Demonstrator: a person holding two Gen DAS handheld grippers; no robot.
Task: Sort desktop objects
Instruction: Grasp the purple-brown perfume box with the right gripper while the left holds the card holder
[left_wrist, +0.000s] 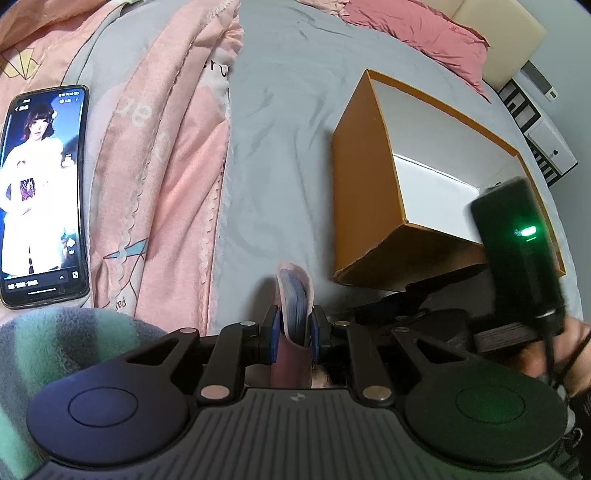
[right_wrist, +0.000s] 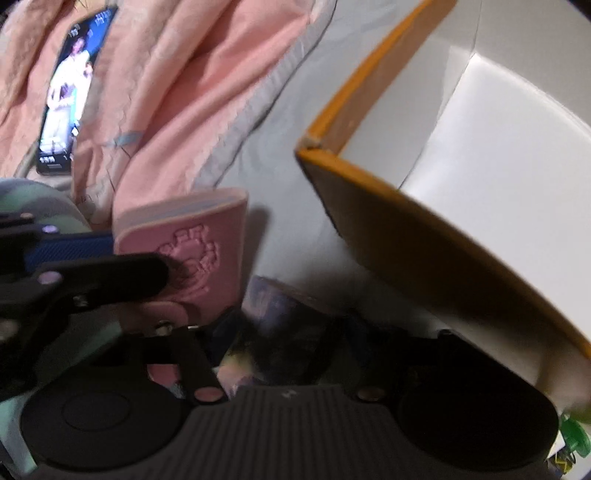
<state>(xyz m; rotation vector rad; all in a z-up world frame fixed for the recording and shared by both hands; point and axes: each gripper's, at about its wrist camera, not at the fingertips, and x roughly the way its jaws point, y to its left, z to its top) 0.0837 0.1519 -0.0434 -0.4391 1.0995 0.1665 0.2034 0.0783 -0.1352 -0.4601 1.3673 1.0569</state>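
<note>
Mid-transfer: left gripper (left_wrist: 294, 328) jaws clamped pink embossed card wallet (left_wrist: 293, 295), next into orange cardboard box (left_wrist: 364, 192); right gripper jaws' state unclear w/ blur.

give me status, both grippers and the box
Left gripper shut on pink wallet. Right gripper blurred, state unclear. Box open, just right of wallet. Nothing between.

Both wrist views look forward, close over the bed, sharing box (left_wrist: 373, 206) and phone (left_wrist: 42, 192).

A home bedroom: grey bedsheet (left_wrist: 280, 122), pink quilt (left_wrist: 166, 155), pillow (left_wrist: 417, 33).
</note>
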